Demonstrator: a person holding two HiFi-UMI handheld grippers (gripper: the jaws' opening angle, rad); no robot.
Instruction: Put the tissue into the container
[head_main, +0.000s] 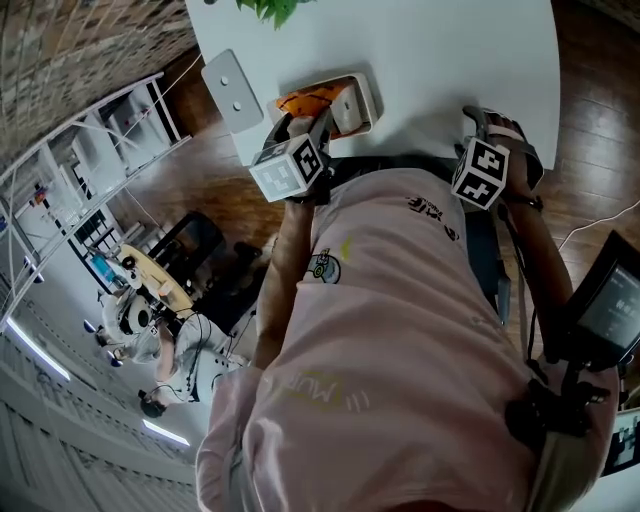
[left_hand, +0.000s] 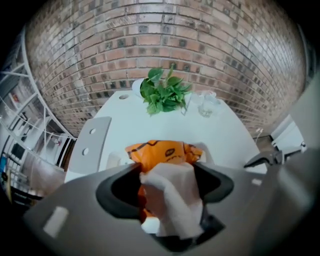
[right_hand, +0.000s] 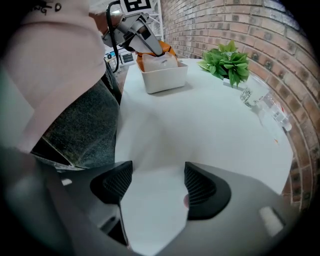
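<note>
A crumpled white tissue (left_hand: 172, 200) sits between the jaws of my left gripper (left_hand: 167, 175), which is shut on it. Just beyond the jaws lies an orange packet (left_hand: 165, 152) inside the white container (left_hand: 114, 161). In the head view the left gripper (head_main: 315, 120) points steeply down at the container (head_main: 368, 100) at the table's near edge. From the right gripper view, the left gripper (right_hand: 145, 37) hangs over the container (right_hand: 165, 77). My right gripper (right_hand: 157, 182) stands open over bare white table, with nothing between its fingers.
A green plant (left_hand: 162, 92) and a clear glass (left_hand: 207, 105) stand at the table's far side. A grey plate with two holes (head_main: 232, 90) lies left of the container. The person's body presses against the table's near edge. Metal shelving (head_main: 100, 130) stands to the left.
</note>
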